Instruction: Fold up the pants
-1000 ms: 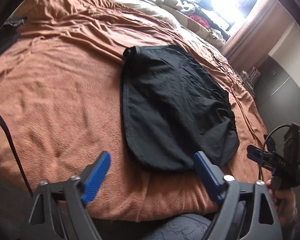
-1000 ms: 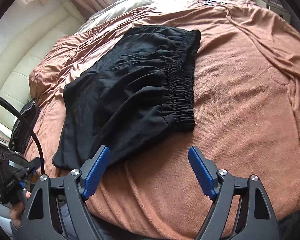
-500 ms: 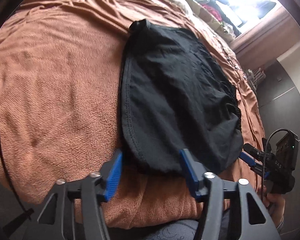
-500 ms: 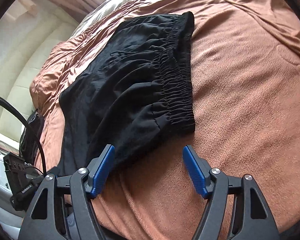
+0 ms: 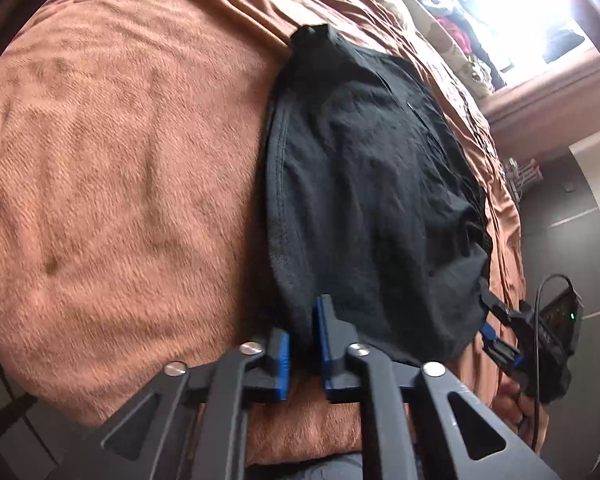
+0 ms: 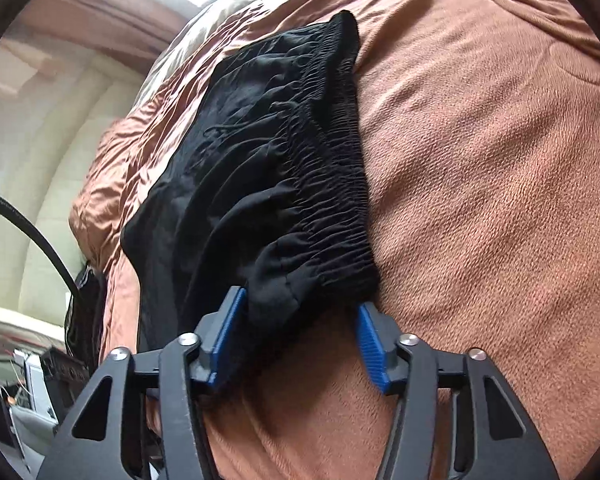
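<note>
The left gripper [image 5: 303, 344] pinches the hem of the black pants [image 5: 372, 200] on the brown blanket [image 5: 120, 180]. The right gripper [image 6: 298, 344] is spread around the waistband corner, which perhaps touches one pad; its underside is hidden.

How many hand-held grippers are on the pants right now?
2. The left hand-held gripper pinches the near hem of the pants; the right hand-held gripper straddles the near waistband corner, jaws open.

bed [image 5: 100, 160] covered by rust-brown blanket [image 6: 480, 200]; black pants [image 5: 360, 184] lie on it.
</note>
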### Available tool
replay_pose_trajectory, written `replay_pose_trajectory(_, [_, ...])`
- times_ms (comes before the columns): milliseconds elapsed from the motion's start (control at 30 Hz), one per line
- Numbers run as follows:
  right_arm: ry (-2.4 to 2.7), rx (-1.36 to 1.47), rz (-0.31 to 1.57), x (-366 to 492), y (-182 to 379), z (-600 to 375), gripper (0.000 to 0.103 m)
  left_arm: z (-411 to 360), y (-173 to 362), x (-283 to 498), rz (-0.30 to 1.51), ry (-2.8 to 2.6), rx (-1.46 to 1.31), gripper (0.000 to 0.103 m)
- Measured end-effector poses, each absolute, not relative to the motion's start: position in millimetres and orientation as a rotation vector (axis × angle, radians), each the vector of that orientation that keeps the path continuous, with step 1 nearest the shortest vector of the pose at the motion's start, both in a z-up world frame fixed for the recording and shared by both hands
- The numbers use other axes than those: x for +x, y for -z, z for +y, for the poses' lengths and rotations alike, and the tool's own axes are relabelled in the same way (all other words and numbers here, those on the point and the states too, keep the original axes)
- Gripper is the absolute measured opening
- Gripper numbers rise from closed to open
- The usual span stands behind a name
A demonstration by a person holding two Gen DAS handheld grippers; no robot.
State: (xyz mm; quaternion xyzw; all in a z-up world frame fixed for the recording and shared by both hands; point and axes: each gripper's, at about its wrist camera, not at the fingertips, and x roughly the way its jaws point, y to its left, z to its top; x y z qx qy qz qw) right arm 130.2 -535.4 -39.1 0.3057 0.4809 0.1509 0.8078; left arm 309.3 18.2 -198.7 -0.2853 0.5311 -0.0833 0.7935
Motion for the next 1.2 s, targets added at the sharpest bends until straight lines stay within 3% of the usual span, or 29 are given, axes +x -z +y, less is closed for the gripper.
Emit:
replay_pose_trajectory(200, [-0.339, 0.711, 1.013, 125, 41, -542, 0.009, 23, 188, 303, 1.112, 0.170, -0.628, 0.006])
replay_pose_trajectory(600, [-0.367, 0.688, 0.898, 111, 7, -544, 0.005, 28, 127, 315, 0.971, 0.223, -0.603, 0.006])
replay_pose_trajectory(1200, [-0.354, 0.739, 0.814, 135, -16, -547, 0.005, 2, 37, 412, 0.806, 0.299, -0.519, 0.006])
